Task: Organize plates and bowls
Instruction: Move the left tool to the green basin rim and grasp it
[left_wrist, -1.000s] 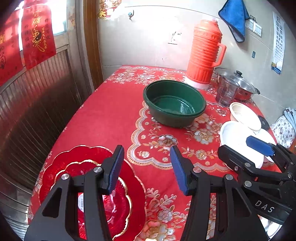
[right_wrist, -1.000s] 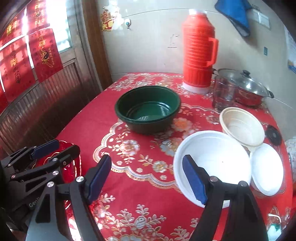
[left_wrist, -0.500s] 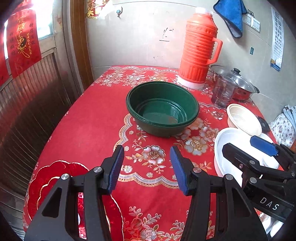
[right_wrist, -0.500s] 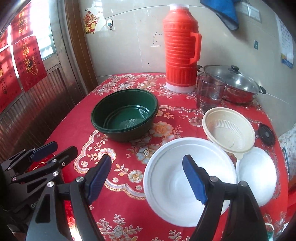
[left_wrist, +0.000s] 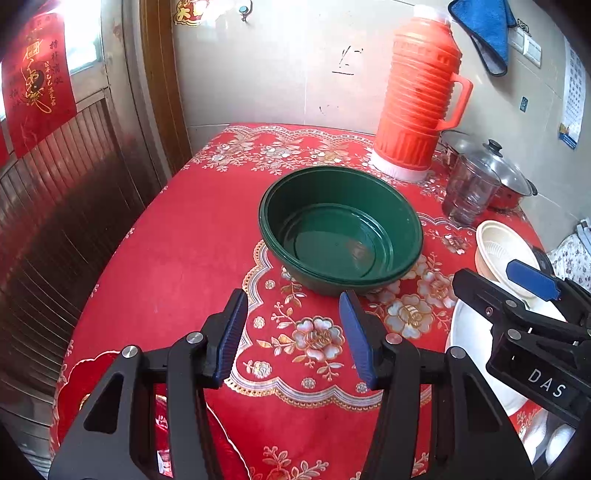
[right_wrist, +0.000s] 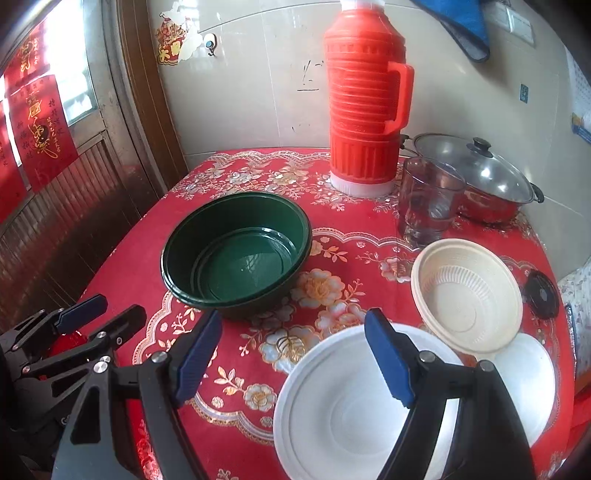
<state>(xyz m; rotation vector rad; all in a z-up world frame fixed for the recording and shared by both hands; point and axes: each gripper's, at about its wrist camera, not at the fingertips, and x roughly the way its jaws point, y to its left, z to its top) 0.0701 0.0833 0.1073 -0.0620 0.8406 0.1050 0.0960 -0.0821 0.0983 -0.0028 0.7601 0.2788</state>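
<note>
Both tongs, left (left_wrist: 291, 332) and right (right_wrist: 291, 354), are hanging released, grasping nothing, near the green bowl (left_wrist: 340, 229) and white plate (right_wrist: 343, 410).

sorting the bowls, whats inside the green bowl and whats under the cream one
The green bowl holds nothing; its ridged floor shows bare. The cream bowl rests tilted on the rims of two white plates. What lies beneath its base is covered.

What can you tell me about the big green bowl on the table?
The green bowl is round, deep and dark green, shiny like plastic, with stepped rings inside and a doubled rim that may mean two bowls nested. It looks empty. It sits upright on the red flowered tablecloth, in front of the orange thermos. Nothing else touches it.
</note>
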